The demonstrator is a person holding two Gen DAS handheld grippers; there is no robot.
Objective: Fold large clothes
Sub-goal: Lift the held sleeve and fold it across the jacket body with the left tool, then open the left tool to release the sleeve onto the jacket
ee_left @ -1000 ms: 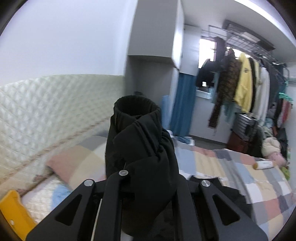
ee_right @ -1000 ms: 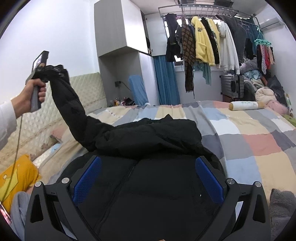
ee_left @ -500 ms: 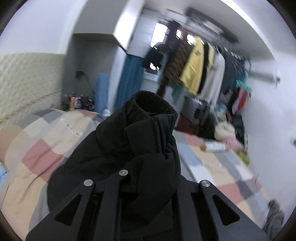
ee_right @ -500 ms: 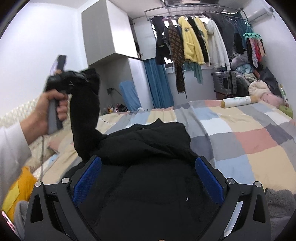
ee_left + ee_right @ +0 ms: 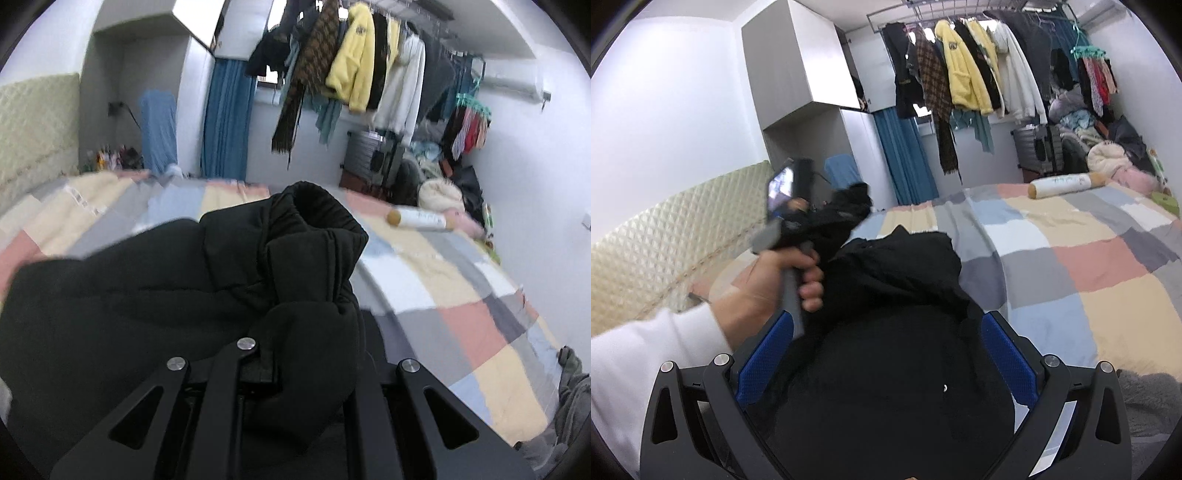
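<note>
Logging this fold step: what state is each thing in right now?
black jacket: body lying on the patchwork bed, partly bunched.
jacket sleeve: lifted, cuff end up, clamped.
left tool: shut on the sleeve.
right tool: open above the jacket.

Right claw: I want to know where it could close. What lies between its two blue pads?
In the right wrist view, the black jacket fills the gap between the open right claw's blue pads, lying on the patchwork bedspread.
</note>
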